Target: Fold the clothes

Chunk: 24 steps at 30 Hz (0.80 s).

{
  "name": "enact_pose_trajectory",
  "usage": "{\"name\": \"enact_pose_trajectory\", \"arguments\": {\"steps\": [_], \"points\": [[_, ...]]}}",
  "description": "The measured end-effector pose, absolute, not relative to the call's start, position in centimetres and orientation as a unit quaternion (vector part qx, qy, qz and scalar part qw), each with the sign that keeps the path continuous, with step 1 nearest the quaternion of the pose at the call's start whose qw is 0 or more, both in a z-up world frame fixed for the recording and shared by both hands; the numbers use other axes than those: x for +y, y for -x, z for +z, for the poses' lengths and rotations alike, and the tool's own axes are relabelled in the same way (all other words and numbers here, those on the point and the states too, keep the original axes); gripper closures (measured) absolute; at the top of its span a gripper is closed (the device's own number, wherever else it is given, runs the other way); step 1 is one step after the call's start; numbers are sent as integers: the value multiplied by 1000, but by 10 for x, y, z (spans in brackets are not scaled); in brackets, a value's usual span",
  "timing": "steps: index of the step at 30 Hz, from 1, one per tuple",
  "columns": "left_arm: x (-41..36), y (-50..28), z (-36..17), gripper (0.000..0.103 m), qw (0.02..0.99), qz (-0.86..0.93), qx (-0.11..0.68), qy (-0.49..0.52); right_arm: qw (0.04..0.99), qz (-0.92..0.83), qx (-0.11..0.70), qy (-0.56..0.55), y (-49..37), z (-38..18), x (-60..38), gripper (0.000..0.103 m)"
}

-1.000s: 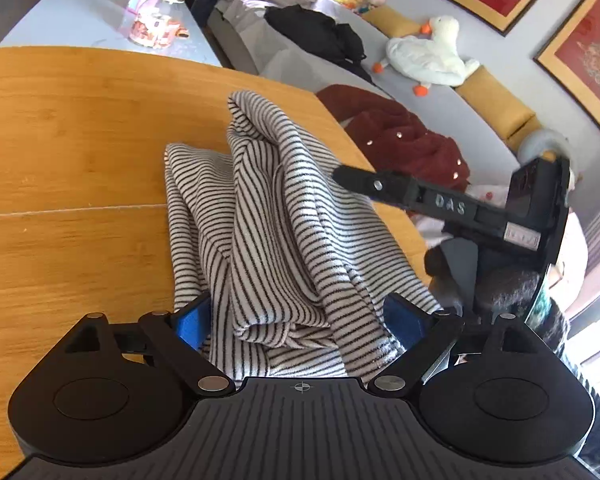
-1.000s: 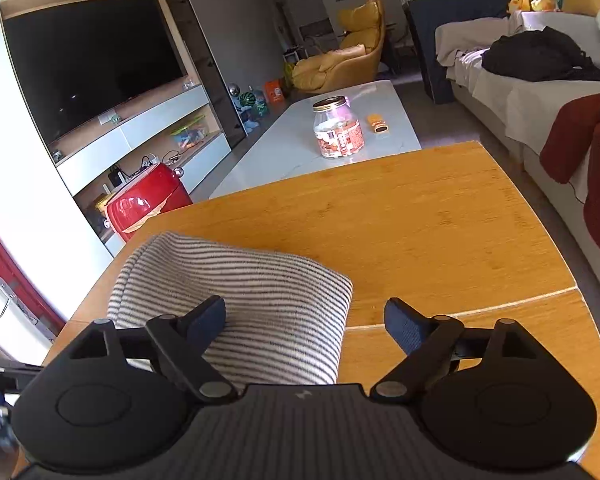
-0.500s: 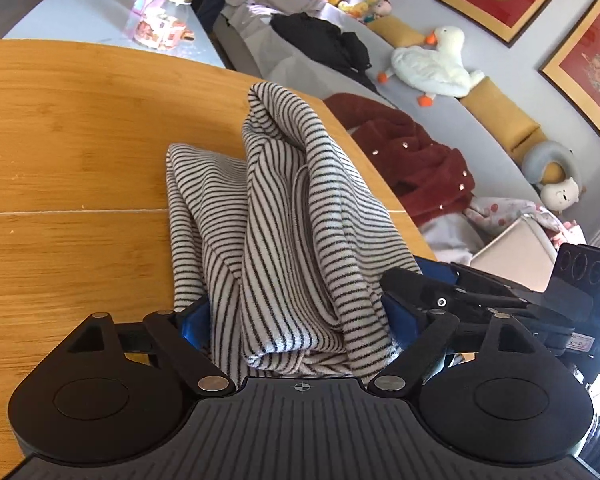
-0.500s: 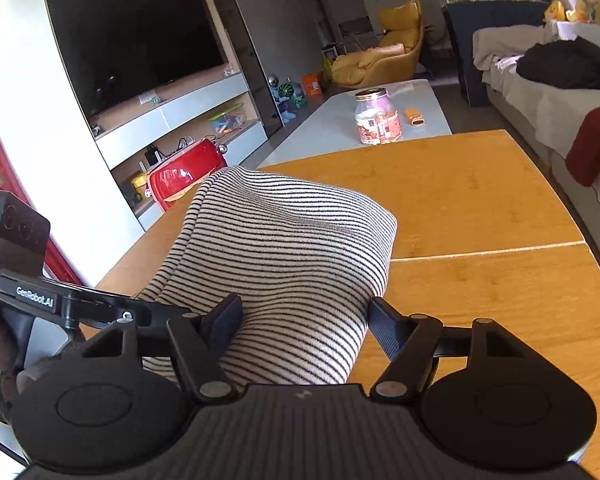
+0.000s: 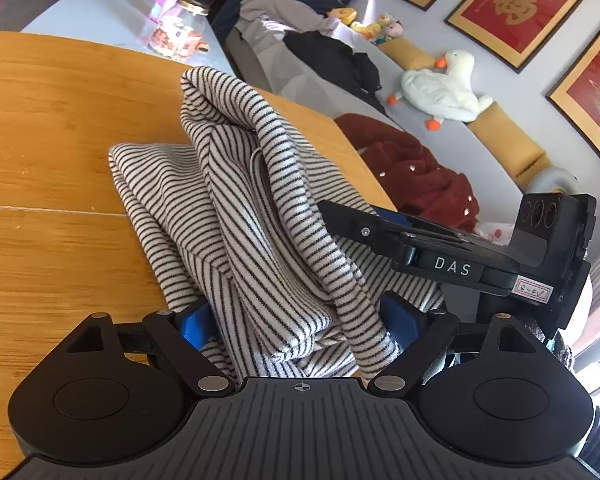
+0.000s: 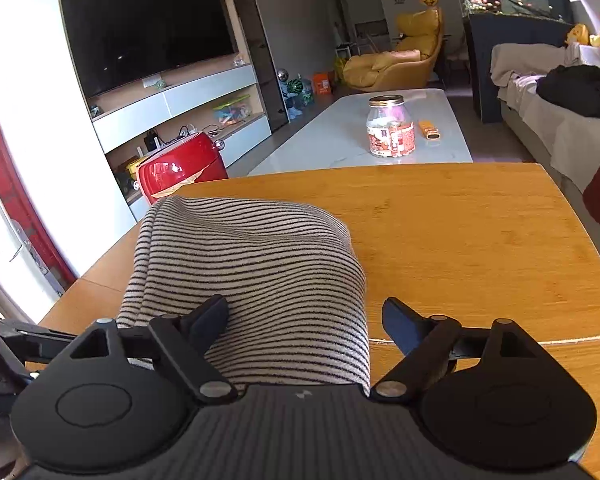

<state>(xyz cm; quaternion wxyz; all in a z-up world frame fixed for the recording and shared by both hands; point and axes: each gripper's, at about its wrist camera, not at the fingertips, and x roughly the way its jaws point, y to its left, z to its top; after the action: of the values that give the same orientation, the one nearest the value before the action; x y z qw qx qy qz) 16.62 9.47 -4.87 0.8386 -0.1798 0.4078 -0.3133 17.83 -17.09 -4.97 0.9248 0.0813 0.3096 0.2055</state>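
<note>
Behind your work surface sits a living room: a grey sofa (image 5: 340, 92) strewn with clothes and a white plush duck (image 5: 440, 88), and in the right wrist view a white coffee table (image 6: 352, 136) carrying a clear jar (image 6: 391, 128). Your honey-coloured wooden table (image 5: 52, 128) holds the black-and-white striped knit garment (image 5: 236, 208), bunched into a raised heap near its edge. Your left gripper (image 5: 300, 320) has its blue-padded jaws spread wide, with the garment's near folds lying between them. Your right gripper (image 6: 304, 316) has its jaws opening; the striped cloth fills the gap and touches the left finger (image 6: 210, 316), while the right finger (image 6: 398, 320) stands clear of it.
</note>
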Motion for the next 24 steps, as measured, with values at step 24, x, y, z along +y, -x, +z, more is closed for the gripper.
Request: {"name": "enact_pose_trajectory", "arguments": {"steps": [24], "points": [[135,-131,-24,8,885,-251,355,164,937,180,291,-74,-127,-27,-182,4]]}}
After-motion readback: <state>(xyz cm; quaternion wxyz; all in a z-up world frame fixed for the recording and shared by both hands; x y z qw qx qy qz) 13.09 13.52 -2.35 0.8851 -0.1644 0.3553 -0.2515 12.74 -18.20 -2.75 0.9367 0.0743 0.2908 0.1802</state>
